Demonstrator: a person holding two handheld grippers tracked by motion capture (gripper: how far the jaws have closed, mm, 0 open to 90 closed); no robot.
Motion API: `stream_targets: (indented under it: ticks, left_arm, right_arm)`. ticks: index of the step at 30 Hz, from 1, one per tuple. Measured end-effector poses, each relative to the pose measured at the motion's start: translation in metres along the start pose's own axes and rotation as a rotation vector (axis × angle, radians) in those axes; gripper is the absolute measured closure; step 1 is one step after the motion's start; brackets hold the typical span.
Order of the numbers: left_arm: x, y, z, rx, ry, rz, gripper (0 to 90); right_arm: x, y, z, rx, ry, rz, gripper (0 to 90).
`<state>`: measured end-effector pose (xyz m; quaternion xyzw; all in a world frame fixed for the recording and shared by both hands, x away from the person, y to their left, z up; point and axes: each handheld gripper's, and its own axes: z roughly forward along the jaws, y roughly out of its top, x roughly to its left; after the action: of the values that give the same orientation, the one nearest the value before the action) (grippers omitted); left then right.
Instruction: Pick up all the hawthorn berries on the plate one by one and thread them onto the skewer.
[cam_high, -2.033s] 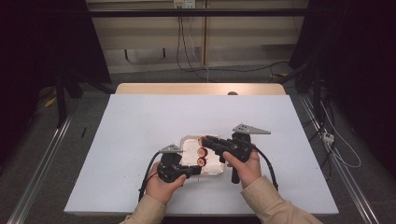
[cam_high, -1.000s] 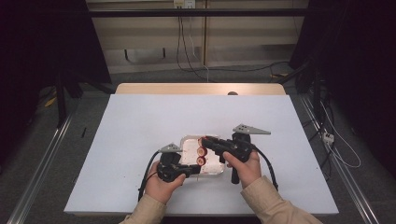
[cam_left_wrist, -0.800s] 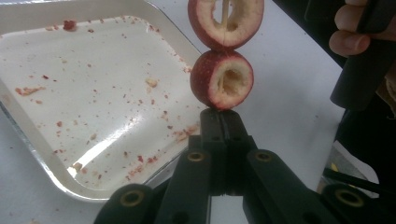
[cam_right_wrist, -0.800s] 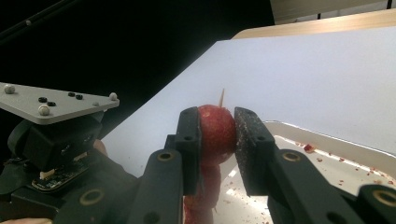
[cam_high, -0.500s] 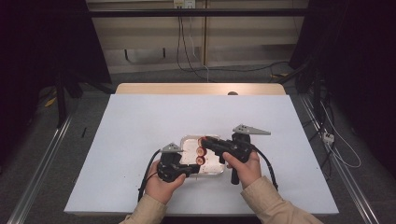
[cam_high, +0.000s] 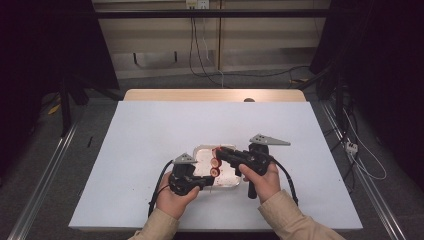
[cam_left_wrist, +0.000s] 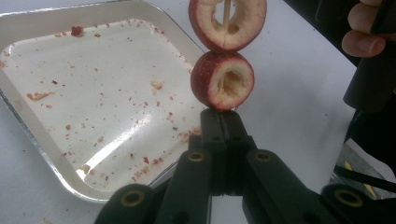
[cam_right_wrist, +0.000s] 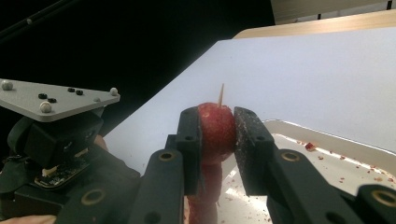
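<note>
1. skewer (cam_right_wrist: 221, 95): thin wooden stick carrying red cored fruit pieces, held over the foil tray (cam_high: 227, 182) in the lower middle of the high view.
2. left gripper (cam_left_wrist: 219, 122): jaws fully clenched, pinching the stick's butt end just below the lower fruit piece (cam_left_wrist: 223, 80); a second piece (cam_left_wrist: 228, 21) sits above it at the top edge of the left gripper view.
3. right gripper (cam_right_wrist: 217, 135): clamped on the top fruit piece (cam_right_wrist: 215, 130), pads pressed on both sides, stick tip poking out above it.
4. risk: soft, hollow fruit. too much squeeze from the right jaws likely crushes or splits it; red crumbs already litter the tray floor.
5. risk: if the two hands pull off-axis, the thin stick may bend or snap, or twist out of the left jaws since the grip area there is tiny.
6. risk: a piece sliding off could miss the tray. in the left gripper view the fruit hangs right over the tray's right rim, with white table (cam_high: 150, 130) beyond it.
7. room: both hands sit close together at the lower centre, grippers nearly touching. plenty of open table toward the upper left and upper right of the high view; near table edge lies just below the wrists.
</note>
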<state>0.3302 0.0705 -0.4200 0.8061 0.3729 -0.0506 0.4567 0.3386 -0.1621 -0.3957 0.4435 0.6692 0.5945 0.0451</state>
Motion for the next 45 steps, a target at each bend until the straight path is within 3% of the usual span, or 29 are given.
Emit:
stream_targets:
  ticks: [7,13,27,45]
  left_arm:
    - [0.001,0.000,-0.001,-0.013,-0.004,0.002,90.0]
    - [0.004,-0.001,-0.002,-0.020,0.010,-0.009,90.0]
    - [0.012,0.003,-0.009,-0.030,0.008,-0.030,90.0]
    - [0.017,0.007,-0.008,-0.031,0.014,-0.047,90.0]
  right_arm:
    - [-0.001,0.001,0.002,-0.013,0.013,-0.011,70.6]
    - [-0.002,0.002,-0.001,-0.019,-0.002,-0.017,53.4]
    - [-0.013,-0.001,-0.013,-0.006,-0.043,-0.061,28.2]
    - [-0.026,-0.014,-0.027,0.000,-0.097,-0.108,16.9]
